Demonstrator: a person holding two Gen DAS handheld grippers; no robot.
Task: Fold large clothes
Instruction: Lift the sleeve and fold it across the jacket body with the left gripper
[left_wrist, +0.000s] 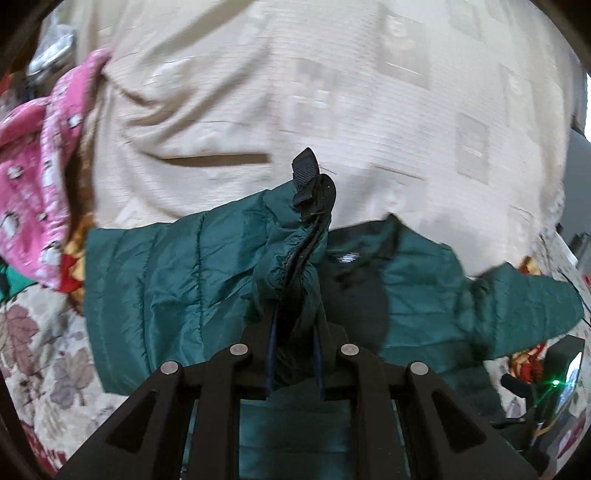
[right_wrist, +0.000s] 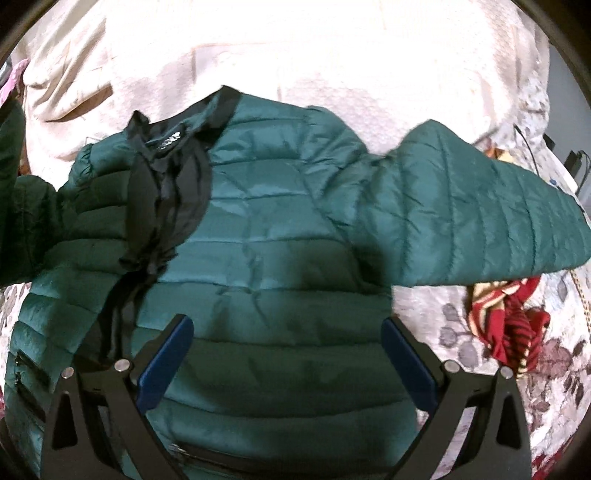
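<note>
A dark green quilted puffer jacket (right_wrist: 273, 206) with black lining lies spread front-up on a bed, its right sleeve (right_wrist: 480, 206) stretched out to the side. My left gripper (left_wrist: 293, 332) is shut on the jacket's front zipper edge (left_wrist: 295, 266) and holds it bunched up, with a black pull tab (left_wrist: 304, 173) sticking up. My right gripper (right_wrist: 284, 332) is open and empty, hovering just above the jacket's lower front panel, its blue pads (right_wrist: 166, 354) wide apart.
The jacket rests on a cream textured blanket (left_wrist: 332, 92) over a leaf-patterned bedspread (right_wrist: 554, 332). A pink printed cloth (left_wrist: 33, 177) lies at the left. A red and yellow patterned cloth (right_wrist: 509, 317) lies beside the right sleeve. Dark cables (right_wrist: 532, 147) run at the far right.
</note>
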